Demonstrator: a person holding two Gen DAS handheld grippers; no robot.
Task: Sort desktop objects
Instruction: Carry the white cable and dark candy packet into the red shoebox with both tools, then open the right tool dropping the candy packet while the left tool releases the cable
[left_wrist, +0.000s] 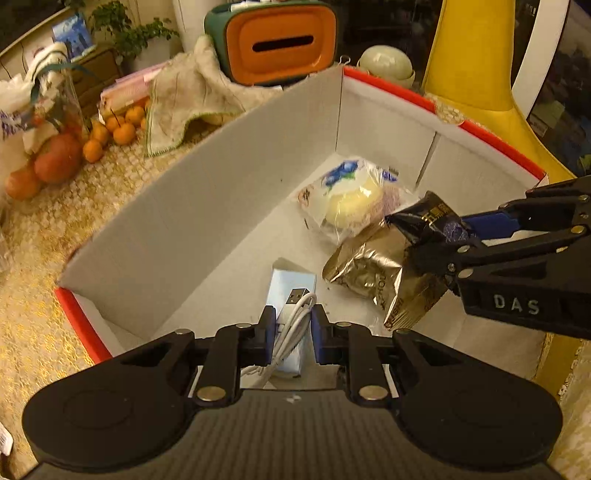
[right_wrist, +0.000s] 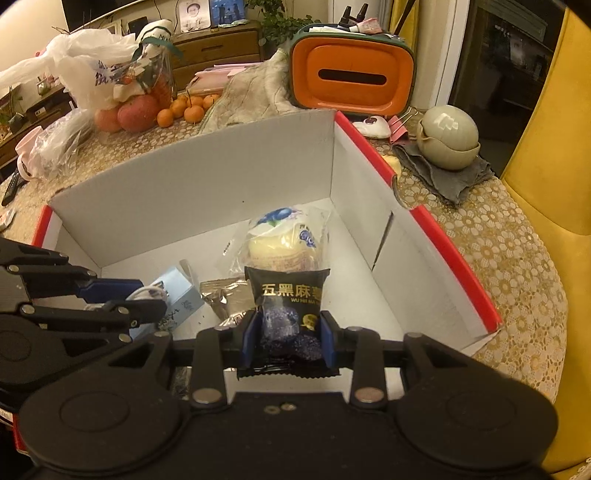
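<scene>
Desktop clutter is going into the big white cardboard box with the red outer rim (right_wrist: 229, 192), and right now both hands are mid-drop with something each.

Left gripper (left_wrist: 293, 334) is clamped tight on a coiled white USB cable (left_wrist: 295, 317) together with the pale blue little carton (left_wrist: 291, 291) it lies against; looks like both are pinched between the blue pads. It's pointing steeply down into the box, near the 6 o'clock edge of the left wrist view, and the carton's far end seems close to the box floor, though I can't tell if it's touching.

Right gripper (right_wrist: 288, 339) is gripping a black snack sachet with gold lettering and a clear window showing dark purple balls (right_wrist: 288, 295). The jaws aren't slammed shut, they're closed on the packet's width. In the left view it comes in from 3 o'clock, hanging over a crinkled gold foil pouch (left_wrist: 369, 269) already lying on the floor.

Also in the box: a clear plastic bag with a blue print and a pale yellow bun inside (right_wrist: 280, 240), toward 12 o'clock from the sachet.

So my read: this is the placing step, both items over the box but not let go yet. Next move is just lower a touch and open up. I'd release one hand at a time, since the two grippers are pretty near each other, and the cable could snag on a pad when the left one pulls out.
</scene>
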